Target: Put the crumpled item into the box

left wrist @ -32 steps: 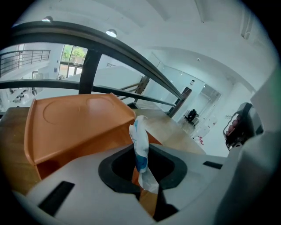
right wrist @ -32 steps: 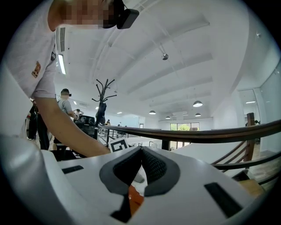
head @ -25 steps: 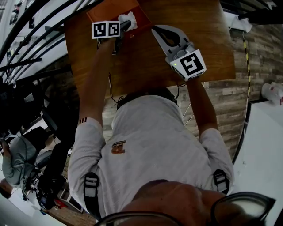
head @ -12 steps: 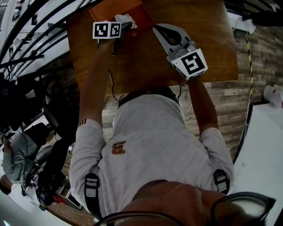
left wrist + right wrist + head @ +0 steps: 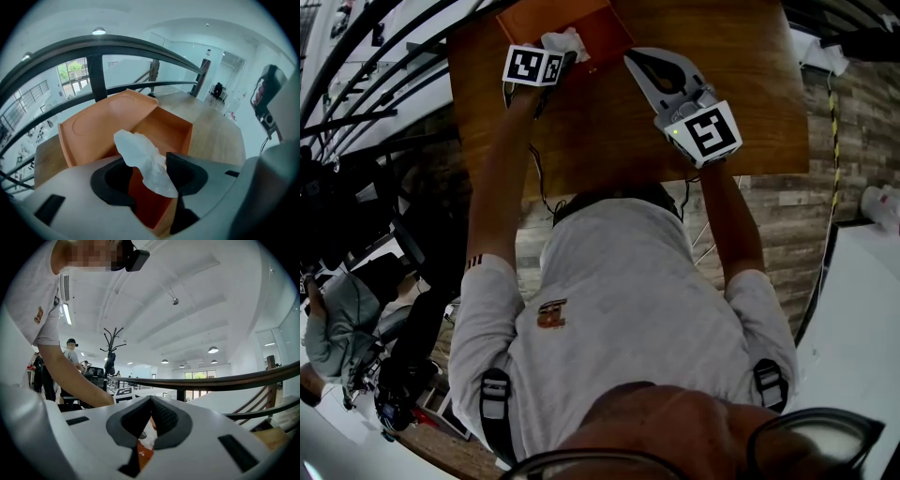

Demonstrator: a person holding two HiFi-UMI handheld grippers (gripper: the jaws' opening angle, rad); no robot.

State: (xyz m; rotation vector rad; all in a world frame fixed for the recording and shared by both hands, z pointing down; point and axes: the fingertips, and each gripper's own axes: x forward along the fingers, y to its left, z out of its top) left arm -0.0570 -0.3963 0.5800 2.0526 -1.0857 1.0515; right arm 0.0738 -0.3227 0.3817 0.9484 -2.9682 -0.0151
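Wooden table against a dark railing on the far side; orange box stands at the far edge, left of middle, its lid swung up and back on the far-left side, inside bare orange as far as the views show; left gripper reaches in from the near side at the box's near-left corner, jaws opening and standing apart; crumpled item, white and papery, sits in the gap between them, its lower end lying against the edge of the right-hand pad, the left-hand pad clear of it, so it is no longer pinched; its upper end stands up past the jaw tips, over the box's near wall and toward the open inside; cannot tell whether any part of it rests on the rim; in the head view the same white lump shows at the box's near-left corner, touching the tip of the left gripper; right gripper is held over bare table to the right of the box, near it but apart, pointing far-left; its pads meet at the tips, nothing held between them; through the gap under its pads a sliver of orange and white shows; the person's left forearm crosses the left of the right gripper view.
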